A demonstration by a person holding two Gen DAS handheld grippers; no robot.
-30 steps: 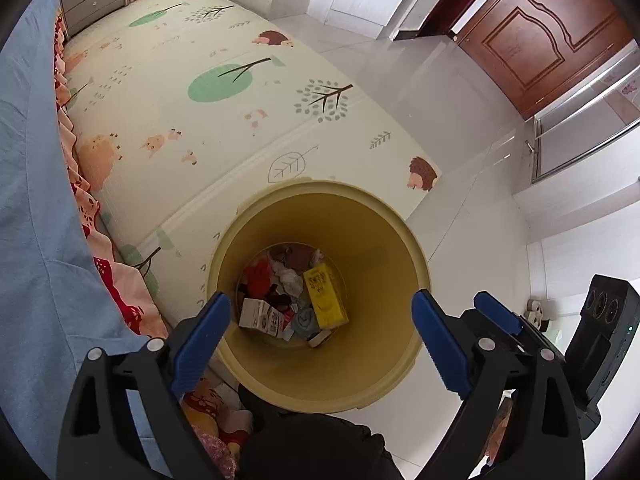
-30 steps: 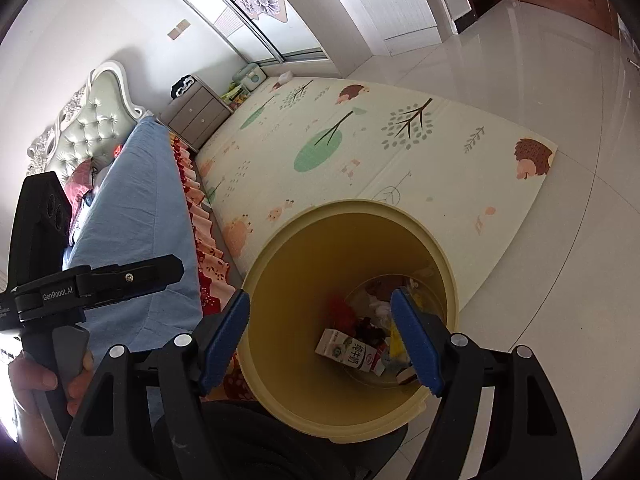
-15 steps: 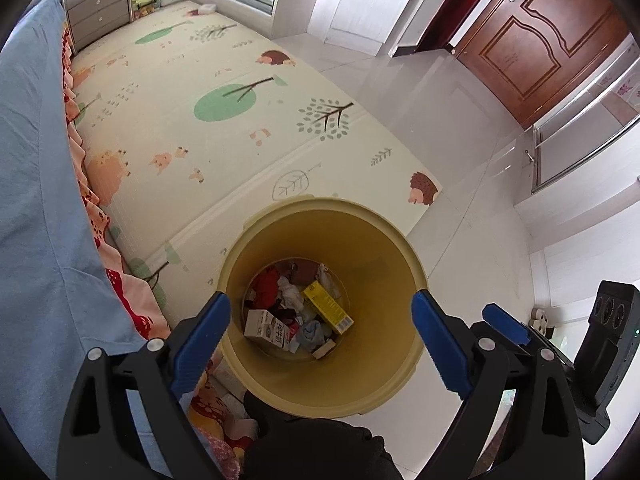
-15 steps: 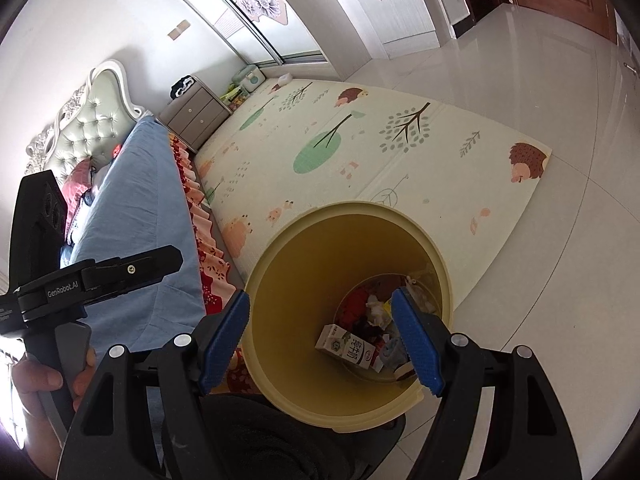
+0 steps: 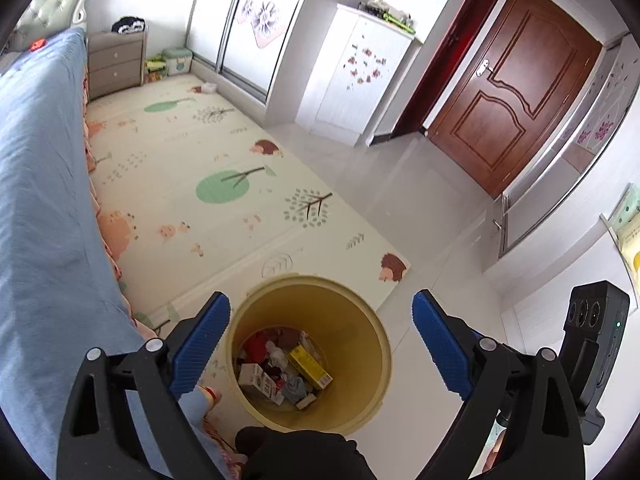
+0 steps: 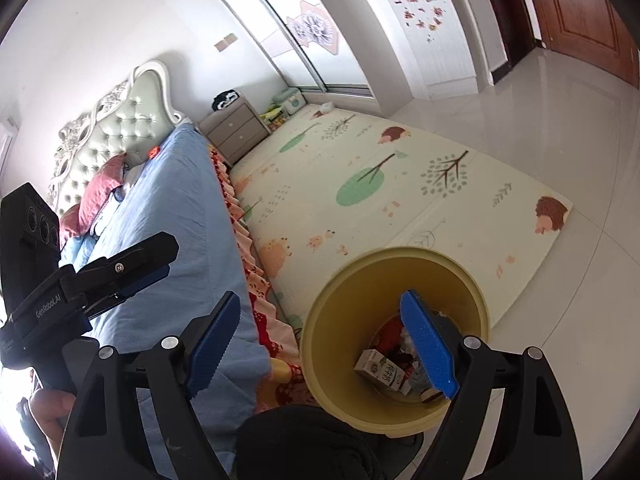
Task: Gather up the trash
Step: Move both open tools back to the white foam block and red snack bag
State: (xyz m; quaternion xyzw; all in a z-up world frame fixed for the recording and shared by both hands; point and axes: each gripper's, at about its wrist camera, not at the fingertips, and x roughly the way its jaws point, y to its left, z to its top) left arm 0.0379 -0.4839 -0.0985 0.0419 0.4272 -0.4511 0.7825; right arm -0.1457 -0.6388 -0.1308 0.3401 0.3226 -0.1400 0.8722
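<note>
A yellow trash bin (image 5: 360,316) stands on the floor by the bed; it also shows in the right wrist view (image 6: 472,276). Inside lie a white milk carton (image 5: 258,378), a yellow box (image 5: 310,366), red and grey scraps. The carton shows in the right wrist view too (image 6: 380,370). My left gripper (image 5: 320,340) is open and empty, high above the bin. My right gripper (image 6: 320,340) is open and empty, above the bin's left rim. The left gripper (image 6: 132,268) shows at the left of the right wrist view.
A bed with a blue cover (image 5: 36,200) runs along the left. A patterned play mat (image 5: 208,184) covers the floor beyond the bin. A grey nightstand (image 5: 116,64), white wardrobe (image 5: 360,68) and brown door (image 5: 516,92) stand at the back. White tiles (image 5: 432,208) lie to the right.
Both grippers have risen and tilted up away from the bin, so it looks smaller and lower and more of the room shows. Both stay open.
</note>
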